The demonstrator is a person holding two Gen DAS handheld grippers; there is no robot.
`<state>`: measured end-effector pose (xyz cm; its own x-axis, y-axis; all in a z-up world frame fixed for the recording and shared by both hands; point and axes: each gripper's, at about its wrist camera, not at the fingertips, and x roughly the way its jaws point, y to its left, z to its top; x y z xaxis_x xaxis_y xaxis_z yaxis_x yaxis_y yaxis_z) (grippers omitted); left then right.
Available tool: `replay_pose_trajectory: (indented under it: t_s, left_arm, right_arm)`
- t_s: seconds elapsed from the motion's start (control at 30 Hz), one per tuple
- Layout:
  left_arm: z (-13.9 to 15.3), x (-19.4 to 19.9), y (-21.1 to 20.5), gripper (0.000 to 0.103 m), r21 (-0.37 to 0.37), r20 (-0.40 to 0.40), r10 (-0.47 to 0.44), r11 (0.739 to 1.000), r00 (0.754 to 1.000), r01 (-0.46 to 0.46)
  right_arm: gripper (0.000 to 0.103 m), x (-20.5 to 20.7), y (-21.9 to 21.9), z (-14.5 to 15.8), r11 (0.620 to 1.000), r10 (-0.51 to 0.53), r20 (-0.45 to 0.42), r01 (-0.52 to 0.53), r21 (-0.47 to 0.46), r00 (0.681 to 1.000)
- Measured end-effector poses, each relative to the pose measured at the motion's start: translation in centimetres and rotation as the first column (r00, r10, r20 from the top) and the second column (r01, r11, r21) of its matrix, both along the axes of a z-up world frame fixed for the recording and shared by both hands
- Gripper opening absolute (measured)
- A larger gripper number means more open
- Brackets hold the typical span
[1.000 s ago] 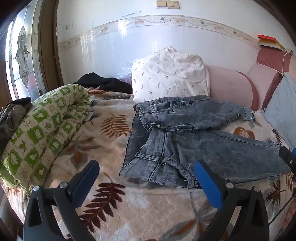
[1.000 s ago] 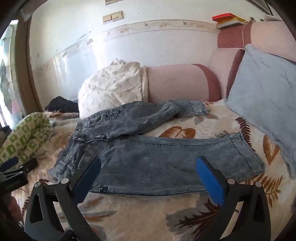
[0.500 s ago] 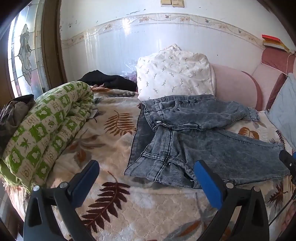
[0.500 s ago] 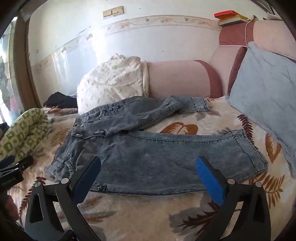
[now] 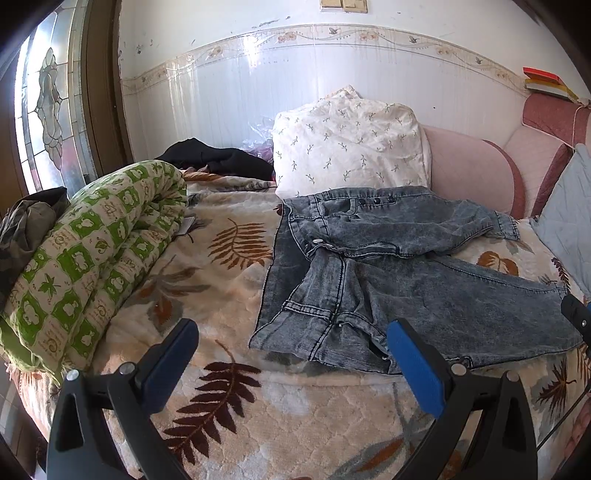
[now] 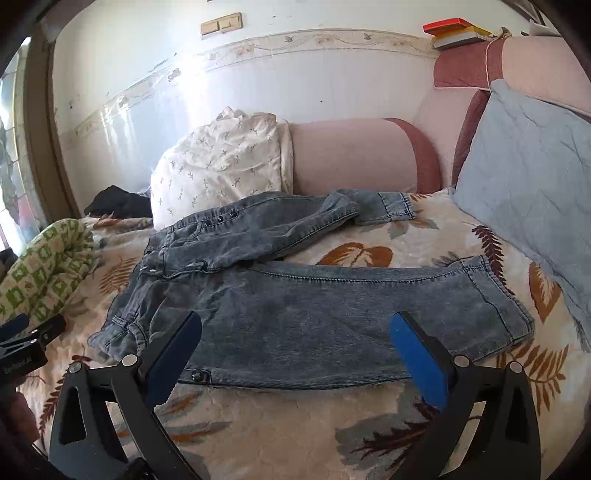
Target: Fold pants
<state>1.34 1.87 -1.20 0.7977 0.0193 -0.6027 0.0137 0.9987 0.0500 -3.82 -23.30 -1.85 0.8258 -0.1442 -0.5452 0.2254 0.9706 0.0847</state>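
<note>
The jeans (image 6: 314, 306) lie spread on the bedspread (image 6: 280, 435), and everything else is placed here against them. Their waistband (image 5: 314, 321) sits at the end nearest the green quilt (image 5: 92, 251) and is rumpled, with part of it turned over on itself. The near leg (image 6: 369, 314) runs flat and almost straight away from the waist, its hem (image 6: 502, 302) ending close to the blue pillow (image 6: 528, 184). The far leg (image 6: 277, 225) lies bunched and twisted beyond it, its cuff (image 6: 395, 206) resting by the foot of the pink headboard (image 6: 351, 155). A bare wedge of bedspread shows between the two legs. The white pillow (image 5: 351, 147) stands just behind the waist end of the jeans, and a black garment (image 5: 218, 158) lies past that, toward the window (image 5: 44, 110). Books (image 6: 454, 33) sit on top of the headboard, high above the hem end. The left gripper (image 5: 291, 354) hangs in front of the waistband, its blue fingers (image 5: 413, 362) spread wide and holding nothing. The right gripper (image 6: 295, 350) hangs in front of the near leg's lower edge, fingers (image 6: 417, 358) equally wide and empty; neither touches the denim. From the right camera the left gripper's tips (image 6: 33, 328) show at the frame's edge, off the waist end.
</note>
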Motion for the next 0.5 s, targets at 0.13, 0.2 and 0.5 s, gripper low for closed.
replay_pose_trajectory:
  t_s: [0.13,0.2,0.5]
  left_arm:
    - [0.0,0.0,-0.06,0.103,-0.002,-0.001,0.0,1.0,1.0,0.0]
    - [-0.01,0.0,-0.07,0.103,-0.001,-0.001,0.0,1.0,1.0,0.0]
    - [0.01,-0.02,-0.03,0.103,-0.002,-0.001,-0.001,1.0,1.0,0.001]
  right_arm:
    - [0.103,-0.03,-0.35,-0.08,1.0,-0.006,-0.004,0.006,0.008,1.0]
    - [0.103,-0.02,-0.43,-0.08,1.0,-0.007,-0.005,0.007,0.011,1.0]
    - [0.103,-0.09,-0.62,-0.11,1.0,-0.004,-0.001,0.004,0.016,1.0]
